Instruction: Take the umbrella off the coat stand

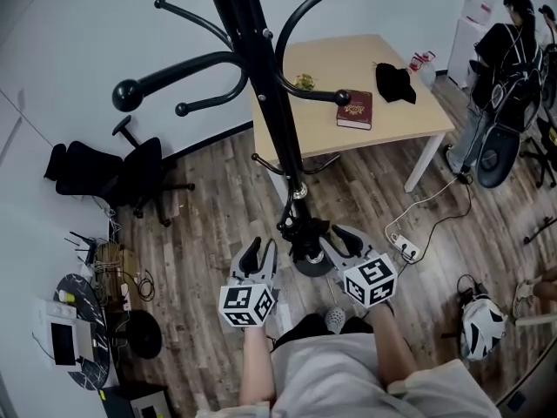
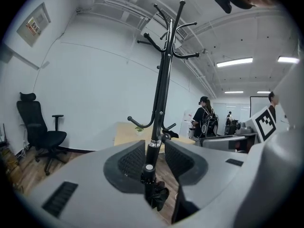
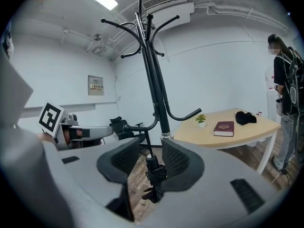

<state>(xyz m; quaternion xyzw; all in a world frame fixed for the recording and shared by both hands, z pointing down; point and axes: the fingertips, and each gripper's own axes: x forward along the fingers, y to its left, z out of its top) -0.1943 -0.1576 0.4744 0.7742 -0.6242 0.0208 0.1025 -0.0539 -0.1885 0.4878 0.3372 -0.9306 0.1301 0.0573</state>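
A black coat stand [image 1: 265, 85] rises from a round base just ahead of me. A folded black umbrella [image 1: 304, 232] hangs low beside its pole, close above the base. My left gripper [image 1: 261, 249] stands open to the left of the umbrella, my right gripper [image 1: 336, 237] open to its right, neither holding it. In the left gripper view the umbrella [image 2: 152, 186] shows in the gap just past the open jaws of the left gripper [image 2: 155, 148]. In the right gripper view the umbrella [image 3: 155, 175] hangs from a low hook, beyond the right gripper [image 3: 151, 148].
Behind the stand is a wooden table [image 1: 348, 68] with a red book [image 1: 354, 110], a black cloth [image 1: 394, 83] and a small plant [image 1: 304, 82]. An office chair [image 1: 122, 172] stands left. A person [image 1: 505, 50], a power strip [image 1: 406, 249] and a helmet [image 1: 481, 325] are to the right.
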